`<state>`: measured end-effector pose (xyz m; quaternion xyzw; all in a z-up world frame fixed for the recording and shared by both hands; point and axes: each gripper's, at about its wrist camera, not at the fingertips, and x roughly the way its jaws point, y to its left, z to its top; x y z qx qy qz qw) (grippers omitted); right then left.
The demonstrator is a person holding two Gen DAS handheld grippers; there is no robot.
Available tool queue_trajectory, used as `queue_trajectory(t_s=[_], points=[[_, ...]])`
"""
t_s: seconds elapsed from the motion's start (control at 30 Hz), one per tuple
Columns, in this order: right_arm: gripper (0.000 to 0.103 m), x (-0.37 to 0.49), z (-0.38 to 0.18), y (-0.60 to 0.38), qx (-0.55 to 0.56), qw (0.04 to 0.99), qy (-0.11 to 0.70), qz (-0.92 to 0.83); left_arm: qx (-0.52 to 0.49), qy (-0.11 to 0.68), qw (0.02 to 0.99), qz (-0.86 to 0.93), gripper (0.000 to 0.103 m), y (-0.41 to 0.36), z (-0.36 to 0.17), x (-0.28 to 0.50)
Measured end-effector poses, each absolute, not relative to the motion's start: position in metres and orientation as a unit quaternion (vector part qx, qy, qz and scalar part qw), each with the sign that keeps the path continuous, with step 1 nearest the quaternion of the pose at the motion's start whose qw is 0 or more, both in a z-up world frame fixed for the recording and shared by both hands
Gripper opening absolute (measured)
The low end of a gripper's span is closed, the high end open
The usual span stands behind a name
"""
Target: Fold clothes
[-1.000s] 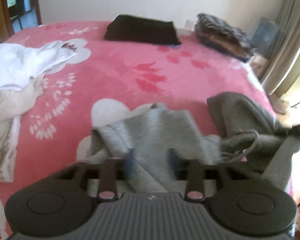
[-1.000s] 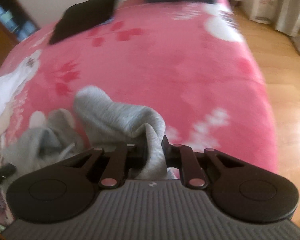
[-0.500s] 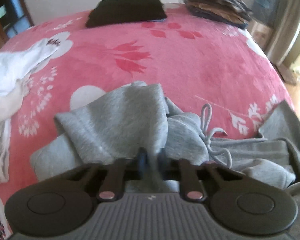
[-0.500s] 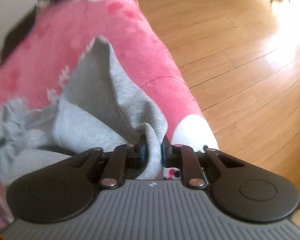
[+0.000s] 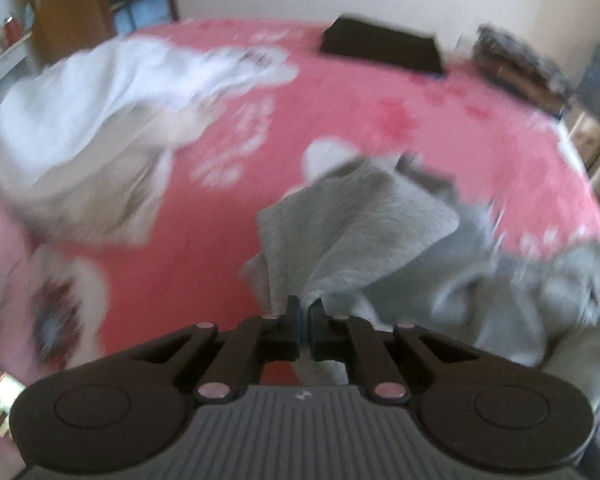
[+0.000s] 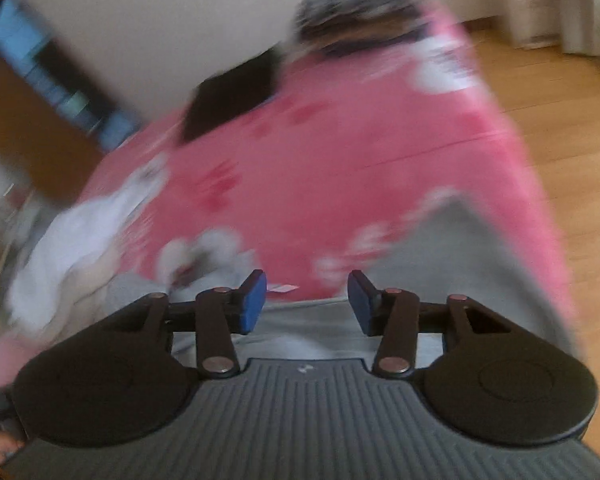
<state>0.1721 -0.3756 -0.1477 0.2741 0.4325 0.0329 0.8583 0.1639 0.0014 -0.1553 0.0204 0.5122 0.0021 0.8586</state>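
Grey sweatpants (image 5: 364,216) lie crumpled on the near right part of the pink floral bedspread (image 5: 340,120), and I have a pinch of their fleece clamped in my left gripper (image 5: 305,312). Its jaws are pressed together on the fabric, which rises from the heap in a taut tent toward the fingertips; the rest of the garment spreads off to the right toward the bed's edge.

My right gripper (image 6: 307,300) holds nothing. Its jaws are opening, the blue pads (image 6: 254,300) stand apart, and nothing is between them. Through the gap I see grey cloth below and pink cover beyond. A grey panel of the same sweatpants (image 6: 460,256) drapes over the bed's side next to the wooden floor (image 6: 572,128).

To the left on the bed sits an unfolded pile of white and cream laundry (image 5: 100,120), well apart from the grey piece. At the far edge rest a folded black garment (image 5: 380,46) and, to its right, a stack of dark patterned clothes (image 5: 516,64). Both views are smeared by motion, so I cannot read finer detail.
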Motion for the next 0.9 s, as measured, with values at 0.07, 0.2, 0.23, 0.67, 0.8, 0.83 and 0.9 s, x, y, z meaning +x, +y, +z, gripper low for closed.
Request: queue_trajectory(t_s=[0.07,0.2,0.23,0.67,0.8,0.83,0.9], points=[[0.047,0.202,-0.155,-0.346,0.26,0.846,0.46,0.073,0.017,0.55,0.835,0.008,0.004,0.016,-0.162,0.143],[0.047,0.24,-0.174,-0.292,0.24,0.818,0.507,0.123,0.007,0.628,0.778,-0.002,0.005,0.032,-0.181,0.106],[0.047,0.247,-0.177,-0.28,0.235,0.816,0.512,0.128,0.009,0.643,0.765,-0.014,0.005,0.033,-0.186,0.1],[0.048,0.295,-0.193,-0.216,0.171,0.822,0.52,0.158,-0.054,0.584,0.808,-0.062,0.059,0.078,-0.146,0.115],[0.048,0.291,-0.211,-0.203,0.133,0.807,0.553,0.157,-0.065,0.55,0.825,-0.114,0.067,0.07,-0.151,0.158],[0.048,0.283,-0.212,-0.201,0.128,0.799,0.562,0.169,-0.066,0.55,0.82,-0.142,0.07,0.063,-0.155,0.168],[0.048,0.267,-0.214,-0.198,0.117,0.783,0.58,0.191,-0.067,0.55,0.81,-0.193,0.07,0.048,-0.162,0.187]])
